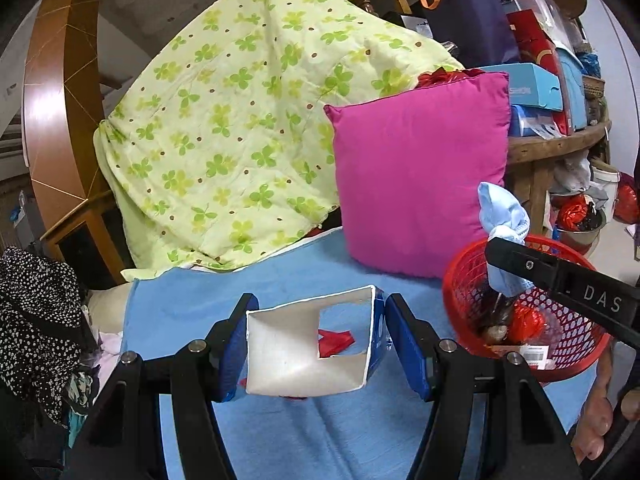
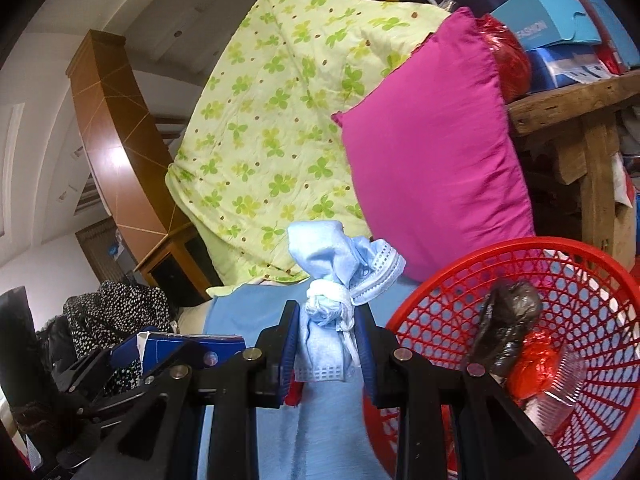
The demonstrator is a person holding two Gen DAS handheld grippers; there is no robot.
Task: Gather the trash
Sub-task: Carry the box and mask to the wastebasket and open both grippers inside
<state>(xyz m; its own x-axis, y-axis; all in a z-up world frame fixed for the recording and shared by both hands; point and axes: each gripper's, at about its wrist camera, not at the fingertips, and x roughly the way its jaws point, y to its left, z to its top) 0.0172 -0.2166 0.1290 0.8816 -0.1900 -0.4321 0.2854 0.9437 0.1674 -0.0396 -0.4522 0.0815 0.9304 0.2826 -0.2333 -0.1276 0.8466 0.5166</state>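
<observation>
While the blue bed cover (image 1: 248, 304) lies below, an opened carton (image 1: 308, 344) is seen in the left wrist view, clamped across its width by the left hand-held gripper (image 1: 316, 348); the red basket (image 1: 568, 364) stands to its right, with the right hand-held gripper's arm held over the rim. In the right wrist view, a crumpled blue mask (image 2: 332, 292) is gripped upright by the right hand-held gripper (image 2: 328, 348), clenched on it. The red basket (image 2: 440, 292) lies just to the right, nearer this hand.
</observation>
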